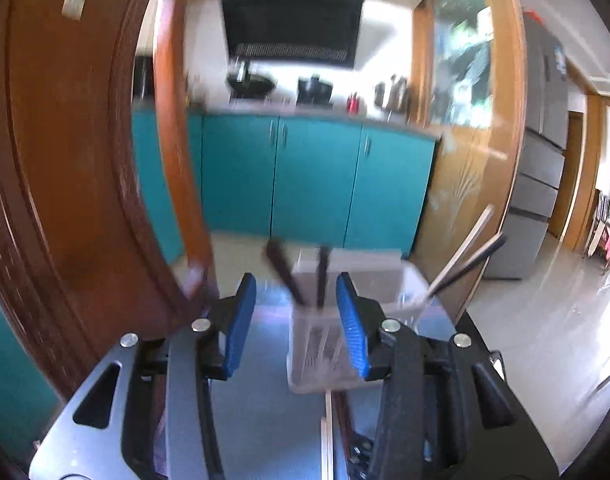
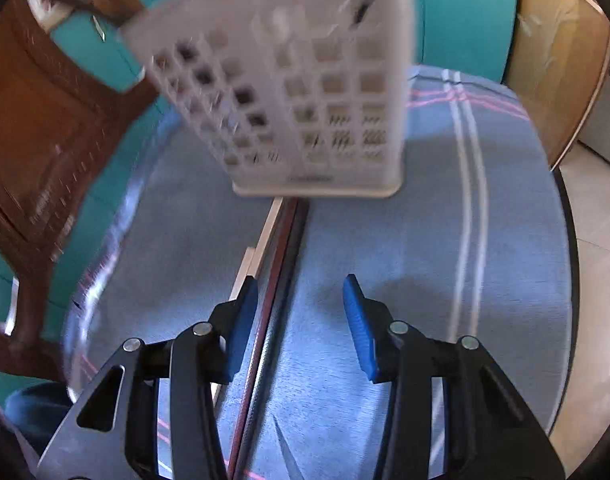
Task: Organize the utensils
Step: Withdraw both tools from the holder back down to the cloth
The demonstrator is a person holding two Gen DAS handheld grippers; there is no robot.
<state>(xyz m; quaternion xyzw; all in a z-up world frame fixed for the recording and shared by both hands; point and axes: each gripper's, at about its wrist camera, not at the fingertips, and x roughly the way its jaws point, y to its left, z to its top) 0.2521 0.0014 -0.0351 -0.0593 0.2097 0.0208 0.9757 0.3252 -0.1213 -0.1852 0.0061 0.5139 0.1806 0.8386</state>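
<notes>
A white perforated utensil holder [image 2: 297, 100] stands on a blue cloth-covered table [image 2: 385, 240]; in the left wrist view it [image 1: 321, 356] holds dark chopsticks [image 1: 301, 276] and, in its far part, pale and dark sticks [image 1: 465, 256]. Several chopsticks [image 2: 273, 272], pale, red-brown and dark, lie on the cloth in front of the holder. My right gripper [image 2: 301, 320] is open just above them, its left pad [image 2: 241, 328] beside them. My left gripper [image 1: 297, 320] is open and empty, raised in front of the holder.
A brown wooden chair [image 2: 37, 140] stands left of the table. Teal kitchen cabinets [image 1: 313, 176] and a countertop with pots lie beyond. A wooden door frame [image 1: 65, 160] is on the left. The table's right edge [image 2: 565, 280] drops to a tiled floor.
</notes>
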